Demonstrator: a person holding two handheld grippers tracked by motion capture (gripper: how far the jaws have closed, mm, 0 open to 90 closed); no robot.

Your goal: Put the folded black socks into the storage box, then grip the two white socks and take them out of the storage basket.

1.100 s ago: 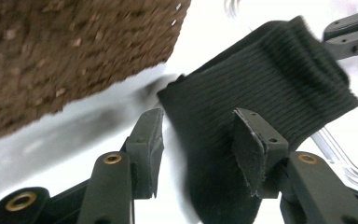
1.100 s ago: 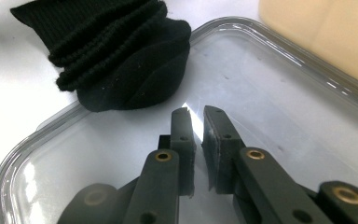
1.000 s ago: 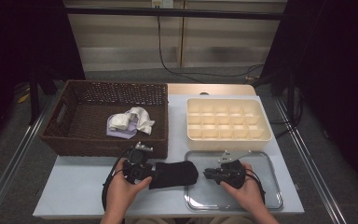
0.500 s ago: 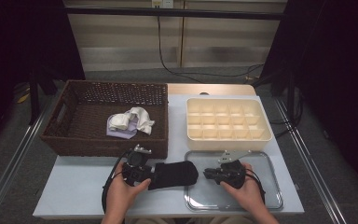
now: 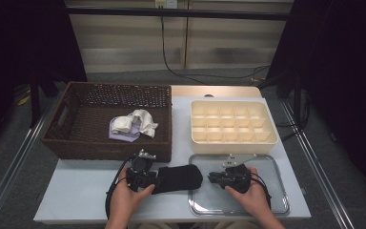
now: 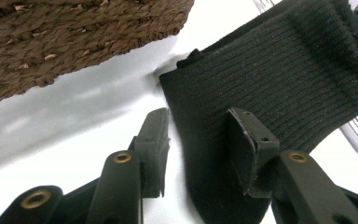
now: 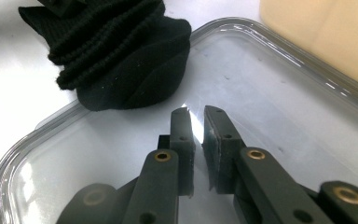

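black knitted sock (image 5: 177, 178) lies at lower centre, left gripper (image 6: 198, 140) wide astride it to pinch, right gripper (image 7: 198, 122) nearly closed, empty.

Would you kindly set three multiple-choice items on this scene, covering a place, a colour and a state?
1. Where does the black sock lie?
A. in the wicker basket
B. on the table, its end over the clear tray's rim
C. in the cream organiser

2. What colour is the compartment organiser?
A. cream
B. blue
C. red

3. How do the left gripper jaws stand?
A. shut tight
B. open astride the sock's edge
C. gripping the basket

B: the right gripper view shows the sock overlapping the tray.
A: pale cream throughout.
B: jaws apart, the sock's edge between them.
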